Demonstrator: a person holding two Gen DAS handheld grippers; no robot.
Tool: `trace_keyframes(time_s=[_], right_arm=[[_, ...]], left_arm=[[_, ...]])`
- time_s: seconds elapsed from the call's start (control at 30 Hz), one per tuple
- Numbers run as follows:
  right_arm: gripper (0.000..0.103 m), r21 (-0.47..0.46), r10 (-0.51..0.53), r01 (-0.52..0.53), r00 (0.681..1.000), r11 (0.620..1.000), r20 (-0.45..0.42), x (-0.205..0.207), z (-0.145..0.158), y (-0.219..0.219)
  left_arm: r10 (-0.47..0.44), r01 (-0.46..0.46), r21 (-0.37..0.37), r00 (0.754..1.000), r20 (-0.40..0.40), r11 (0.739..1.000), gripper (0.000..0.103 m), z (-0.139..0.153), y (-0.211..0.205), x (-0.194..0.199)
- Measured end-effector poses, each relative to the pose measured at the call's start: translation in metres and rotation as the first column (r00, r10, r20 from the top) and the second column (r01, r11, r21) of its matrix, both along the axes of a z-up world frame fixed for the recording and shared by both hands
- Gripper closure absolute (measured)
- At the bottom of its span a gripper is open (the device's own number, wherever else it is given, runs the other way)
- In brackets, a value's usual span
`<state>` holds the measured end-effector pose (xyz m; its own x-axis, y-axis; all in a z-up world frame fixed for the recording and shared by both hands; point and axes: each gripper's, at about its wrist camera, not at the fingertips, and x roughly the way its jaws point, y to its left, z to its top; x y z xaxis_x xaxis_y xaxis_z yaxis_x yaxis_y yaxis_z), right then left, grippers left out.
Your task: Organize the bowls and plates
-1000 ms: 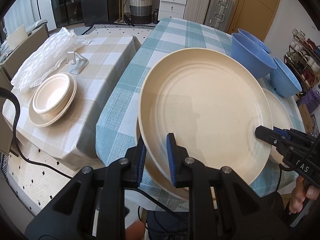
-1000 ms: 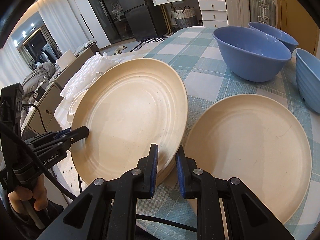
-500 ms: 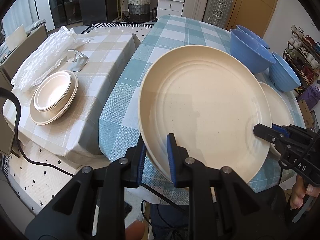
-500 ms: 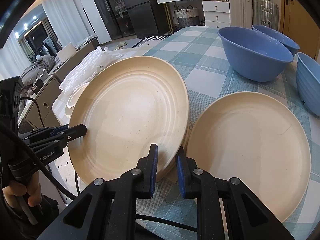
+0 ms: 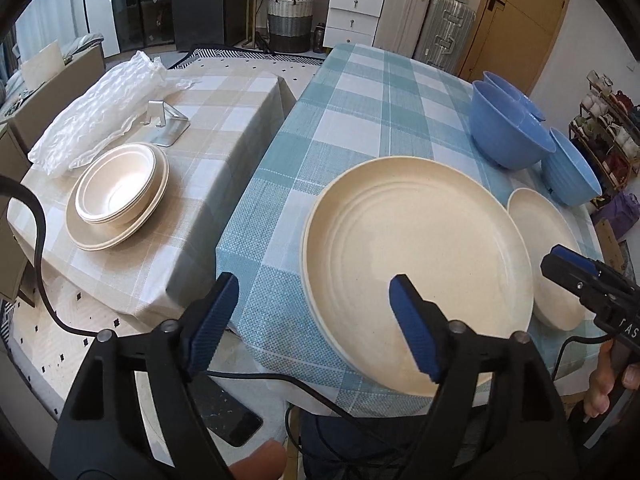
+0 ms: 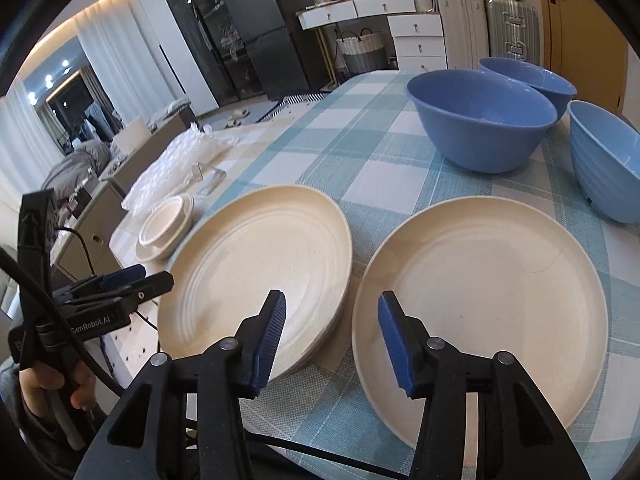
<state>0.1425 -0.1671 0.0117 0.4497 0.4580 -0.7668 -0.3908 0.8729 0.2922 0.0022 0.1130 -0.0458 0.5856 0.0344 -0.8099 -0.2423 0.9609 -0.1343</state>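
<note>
A stack of large cream plates (image 5: 416,256) lies flat at the near edge of the blue checked table (image 5: 360,120); it also shows in the right wrist view (image 6: 256,276). A single cream plate (image 6: 480,296) lies to its right (image 5: 548,248). Three blue bowls (image 6: 480,120) (image 5: 504,128) stand further back. My left gripper (image 5: 316,324) is open, hovering over the stack's left rim. My right gripper (image 6: 332,332) is open, above the gap between the stack and the single plate. Both are empty.
A lower beige checked table (image 5: 224,128) on the left carries a cream bowl on a plate (image 5: 118,192), a metal stand (image 5: 166,124) and bubble wrap (image 5: 100,108). Cables hang at the near table edge. Drawers, suitcases and a basket stand at the back.
Both grippers were shut on the top plate's rim and held it tilted. The plate now lies flat on the stack, and both grippers have opened and drawn back.
</note>
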Motion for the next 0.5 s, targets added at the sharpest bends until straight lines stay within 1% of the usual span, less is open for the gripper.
trace_keyframes(time_s=[0.07, 0.13, 0.17, 0.23, 0.27, 0.3, 0.33, 0.5], right_arm=[[0.033, 0.030, -0.005, 0.004, 1.000, 1.000, 0.010, -0.002, 0.004, -0.009], [0.027, 0.072, -0.007, 0.006, 1.000, 0.997, 0.018, -0.005, 0.010, -0.019], [0.022, 0.087, -0.009, 0.007, 1.000, 0.996, 0.022, -0.006, 0.012, -0.024], [0.017, 0.100, -0.022, 0.018, 0.999, 0.995, 0.035, -0.009, 0.019, -0.034], [0.015, 0.101, -0.030, 0.026, 0.999, 0.995, 0.041, -0.011, 0.022, -0.038], [0.015, 0.102, -0.039, 0.034, 0.998, 0.994, 0.045, -0.013, 0.024, -0.042], [0.014, 0.105, -0.047, 0.042, 0.998, 0.994, 0.048, -0.014, 0.026, -0.047], [0.009, 0.115, -0.106, 0.099, 0.993, 0.988, 0.057, -0.019, 0.033, -0.074]], left_arm=[[-0.008, 0.008, 0.005, 1.000, 0.002, 1.000, 0.024, 0.004, -0.003, 0.000], [-0.016, 0.016, 0.009, 1.000, 0.007, 1.000, 0.020, 0.006, -0.007, 0.000], [-0.022, 0.021, 0.010, 1.000, 0.008, 1.000, 0.020, 0.007, -0.009, 0.000], [-0.033, 0.033, 0.012, 0.999, 0.010, 0.999, 0.019, 0.010, -0.014, 0.001], [-0.038, 0.038, 0.011, 0.999, 0.013, 0.999, 0.016, 0.011, -0.017, 0.001], [-0.045, 0.045, 0.007, 0.999, 0.019, 0.999, 0.007, 0.012, -0.019, 0.001], [-0.049, 0.049, 0.003, 0.998, 0.027, 0.999, 0.002, 0.014, -0.022, 0.001], [-0.073, 0.074, -0.013, 0.996, 0.056, 0.997, 0.002, 0.022, -0.031, -0.002]])
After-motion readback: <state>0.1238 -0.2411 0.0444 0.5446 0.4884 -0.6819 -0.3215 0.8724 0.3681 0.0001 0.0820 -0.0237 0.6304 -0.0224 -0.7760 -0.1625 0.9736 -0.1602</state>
